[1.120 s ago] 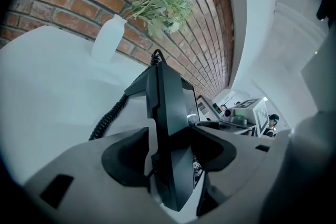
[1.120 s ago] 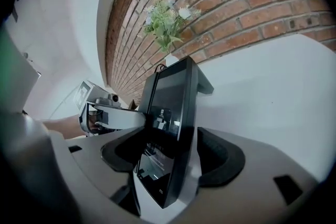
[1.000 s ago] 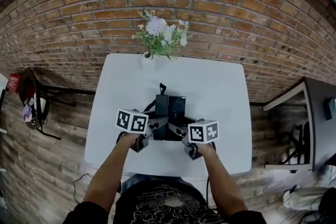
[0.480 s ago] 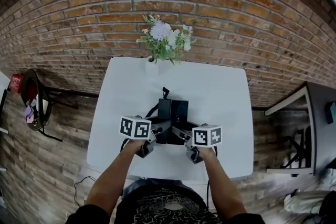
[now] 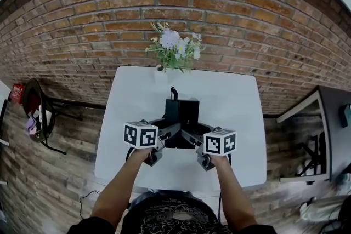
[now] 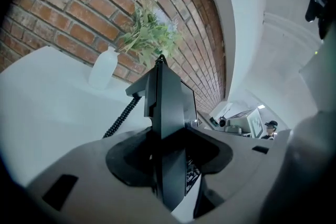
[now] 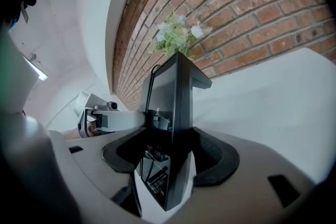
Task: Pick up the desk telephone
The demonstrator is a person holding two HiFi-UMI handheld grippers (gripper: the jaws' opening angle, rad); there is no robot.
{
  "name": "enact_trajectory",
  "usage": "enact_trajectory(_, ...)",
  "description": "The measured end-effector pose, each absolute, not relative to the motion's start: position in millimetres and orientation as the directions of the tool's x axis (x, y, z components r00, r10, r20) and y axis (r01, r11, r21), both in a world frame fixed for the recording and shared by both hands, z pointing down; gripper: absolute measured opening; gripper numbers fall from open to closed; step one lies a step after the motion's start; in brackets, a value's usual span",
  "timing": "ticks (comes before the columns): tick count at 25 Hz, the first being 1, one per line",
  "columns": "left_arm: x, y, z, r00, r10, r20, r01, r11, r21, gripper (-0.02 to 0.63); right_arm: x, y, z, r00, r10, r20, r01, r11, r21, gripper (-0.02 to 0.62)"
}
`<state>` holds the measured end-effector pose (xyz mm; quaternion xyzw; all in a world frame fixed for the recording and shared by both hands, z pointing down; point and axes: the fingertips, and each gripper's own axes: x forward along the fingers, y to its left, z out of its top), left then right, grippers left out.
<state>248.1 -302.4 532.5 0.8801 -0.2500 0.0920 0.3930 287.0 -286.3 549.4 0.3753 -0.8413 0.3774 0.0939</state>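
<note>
The head view looks steeply down from above the near edge of the white bench (image 5: 115,134), facing the brick wall (image 5: 98,35) past the far edge, and takes in the whole top. The left gripper view rides just behind the left gripper (image 6: 168,157), low over the bench. It faces the far edge from the left side of the desk telephone (image 6: 168,113). The right gripper view sits likewise on the right gripper (image 7: 168,160), at the telephone's right side. Each gripper's jaws, which have just been closing onto the telephone, fill the lower half of its view. All three views share the telephone, the flowers (image 5: 175,47) and the wall.
</note>
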Motion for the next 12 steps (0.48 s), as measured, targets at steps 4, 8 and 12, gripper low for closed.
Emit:
enact_trajectory(4, 243, -311, 497, 0.861, -0.405, 0.308, -0.505, -0.611, 0.61, 0.198, 282, -296, 513, -0.694, -0.601, 0.397, -0.709, 0.472, -0.524, 0.267)
enact_trajectory(8, 241, -317, 461, 0.862, -0.432, 0.266, -0.503, -0.656, 0.562, 0.198, 278, -303, 478, -0.692, -0.629, 0.354, -0.712, 0.514, -0.478, 0.267)
enact_trajectory(12, 238, -319, 425, 0.862, -0.457, 0.218, -0.499, -0.696, 0.517, 0.198, 276, -307, 444, -0.687, -0.656, 0.313, -0.718, 0.547, -0.429, 0.267)
